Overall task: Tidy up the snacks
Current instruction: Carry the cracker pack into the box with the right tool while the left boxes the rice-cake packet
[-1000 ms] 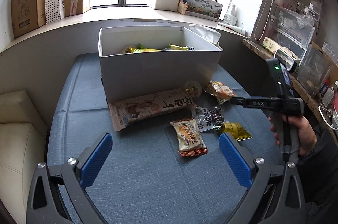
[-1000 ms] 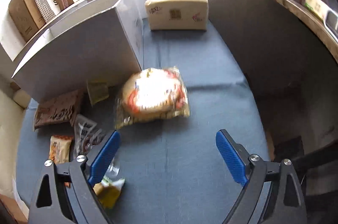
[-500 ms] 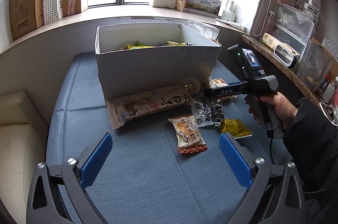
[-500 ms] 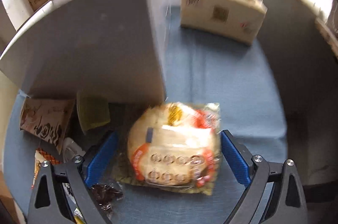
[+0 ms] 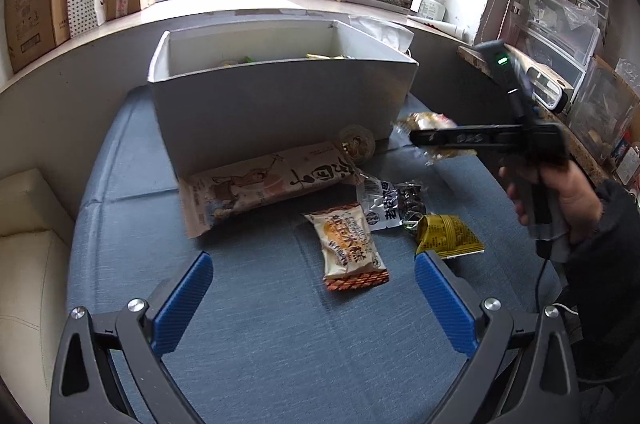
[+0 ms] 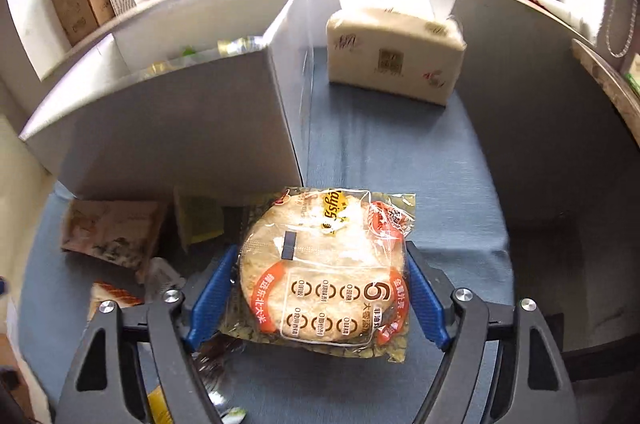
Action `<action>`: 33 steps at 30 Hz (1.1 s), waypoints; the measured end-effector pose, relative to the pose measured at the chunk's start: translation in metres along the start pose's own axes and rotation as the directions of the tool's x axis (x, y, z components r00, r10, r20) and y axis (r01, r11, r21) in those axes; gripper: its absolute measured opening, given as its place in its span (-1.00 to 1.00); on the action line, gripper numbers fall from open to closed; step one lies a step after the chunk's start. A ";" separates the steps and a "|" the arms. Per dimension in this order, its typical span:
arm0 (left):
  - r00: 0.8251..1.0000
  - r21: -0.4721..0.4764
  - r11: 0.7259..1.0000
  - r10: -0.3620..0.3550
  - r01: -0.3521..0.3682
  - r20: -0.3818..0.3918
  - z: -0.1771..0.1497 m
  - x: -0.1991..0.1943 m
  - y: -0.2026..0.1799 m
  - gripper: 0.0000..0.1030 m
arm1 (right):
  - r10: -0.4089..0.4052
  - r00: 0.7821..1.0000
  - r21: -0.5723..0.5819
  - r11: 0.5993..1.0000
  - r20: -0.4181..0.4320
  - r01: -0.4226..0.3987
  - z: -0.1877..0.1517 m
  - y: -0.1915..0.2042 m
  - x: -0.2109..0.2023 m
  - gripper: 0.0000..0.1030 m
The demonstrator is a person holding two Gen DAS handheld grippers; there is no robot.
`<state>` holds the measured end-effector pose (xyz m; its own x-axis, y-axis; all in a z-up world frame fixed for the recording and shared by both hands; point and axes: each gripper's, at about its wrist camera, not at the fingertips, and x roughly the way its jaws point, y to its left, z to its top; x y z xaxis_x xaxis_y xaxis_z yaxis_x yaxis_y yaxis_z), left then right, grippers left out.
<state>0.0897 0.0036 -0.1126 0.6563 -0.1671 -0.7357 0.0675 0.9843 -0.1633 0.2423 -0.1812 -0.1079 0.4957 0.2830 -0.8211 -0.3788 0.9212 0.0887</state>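
My right tongs (image 6: pixel 320 298) have just been closing and now clamp the round cracker packet (image 6: pixel 326 272) just beside the white box (image 6: pixel 180 127); left tongs (image 5: pixel 314 298) gape empty. Slippery film could slide free during lifting.

The white box (image 5: pixel 280 103) and blue tabletop (image 5: pixel 280 344) are seen steeply from above by both wrist cameras, the right closer in, at the box's (image 6: pixel 172 127) corner.
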 end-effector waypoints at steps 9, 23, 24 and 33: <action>0.983 0.037 0.995 0.101 -0.097 -0.154 0.020 0.084 -0.023 1.00 | 0.076 0.994 0.056 0.995 0.081 -0.081 -0.037 -0.003 -0.059 0.62; 0.972 0.050 0.989 0.147 -0.140 -0.183 0.017 0.102 -0.025 0.08 | 0.154 0.980 0.066 0.984 0.123 -0.163 -0.075 -0.006 -0.092 0.62; 0.975 0.035 0.992 0.125 -0.121 -0.183 0.018 0.099 -0.022 0.05 | 0.157 0.980 0.066 0.984 0.119 -0.166 -0.076 -0.005 -0.091 0.62; 0.993 -0.003 0.995 0.103 -0.103 -0.052 0.027 0.028 -0.004 0.03 | 0.205 0.971 0.014 0.978 0.122 -0.208 -0.068 0.024 -0.087 0.62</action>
<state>0.1278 -0.0030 -0.1146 0.6197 -0.0680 -0.7819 -0.0030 0.9960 -0.0890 0.1365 -0.2022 -0.0726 0.4989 0.4959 -0.7108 -0.4628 0.8458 0.2652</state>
